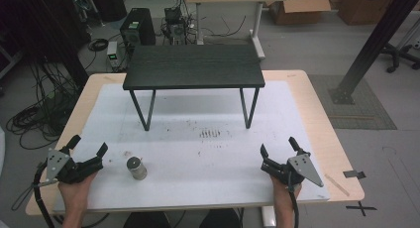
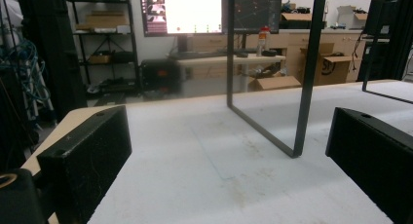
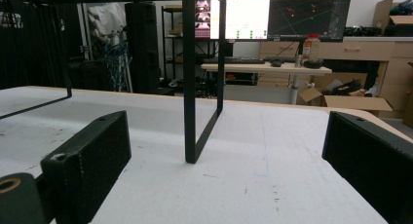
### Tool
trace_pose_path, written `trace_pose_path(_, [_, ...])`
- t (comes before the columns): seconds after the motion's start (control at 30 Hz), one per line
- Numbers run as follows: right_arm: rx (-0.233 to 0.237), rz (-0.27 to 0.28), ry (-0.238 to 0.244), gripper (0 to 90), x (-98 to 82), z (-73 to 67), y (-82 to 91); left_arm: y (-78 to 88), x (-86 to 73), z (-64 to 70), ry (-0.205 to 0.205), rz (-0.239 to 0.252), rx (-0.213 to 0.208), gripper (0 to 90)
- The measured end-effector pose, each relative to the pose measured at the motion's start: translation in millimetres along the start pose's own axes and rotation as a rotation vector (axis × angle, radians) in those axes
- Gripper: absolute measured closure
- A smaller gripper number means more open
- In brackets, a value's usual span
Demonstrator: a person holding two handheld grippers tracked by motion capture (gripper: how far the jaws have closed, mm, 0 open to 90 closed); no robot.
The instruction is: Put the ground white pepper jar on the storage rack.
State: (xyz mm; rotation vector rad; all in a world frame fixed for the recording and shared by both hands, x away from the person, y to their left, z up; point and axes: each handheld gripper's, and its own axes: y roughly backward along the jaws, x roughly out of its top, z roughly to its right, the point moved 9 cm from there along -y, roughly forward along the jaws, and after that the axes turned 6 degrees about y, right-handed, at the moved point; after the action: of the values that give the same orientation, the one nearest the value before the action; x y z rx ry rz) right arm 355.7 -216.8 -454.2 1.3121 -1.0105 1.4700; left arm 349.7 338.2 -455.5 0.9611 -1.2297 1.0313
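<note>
Standing behind the metal cylinder (image 1: 136, 168): black stand (image 1: 193, 66), mid-table.

White-topped table (image 1: 208, 188) bears a black stand (image 1: 193, 67) and a metal cylinder (image 1: 136, 168).

A small stand (image 1: 193, 66) is sitting at the far middle of the worktop (image 1: 317, 134). Nearer the person, a small cylinder (image 1: 136, 168) is standing left of centre, just beside the left gripper (image 1: 88, 145); the right gripper (image 1: 277, 144) is resting well apart at the right.
</note>
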Motion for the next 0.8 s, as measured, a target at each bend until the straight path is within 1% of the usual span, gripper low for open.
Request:
trace_pose_path(0.47, [0.001, 0.001, 0.002, 3.4, 0.1, -0.2, 0.2, -0.2, -0.1, 0.0, 0.0, -0.003, -0.003, 2.4])
trace_pose_path(0.6, [0.001, 0.003, 0.003, 3.4, 0.2, -0.2, 0.3, -0.2, 0.0, -0.3, 0.002, -0.002, -0.003, 0.6])
trace_pose_path(0.8, [0.001, 0.003, 0.003, 3.4, 0.3, -0.2, 0.3, -0.2, 0.1, -0.1, 0.0, -0.002, -0.002, 0.3])
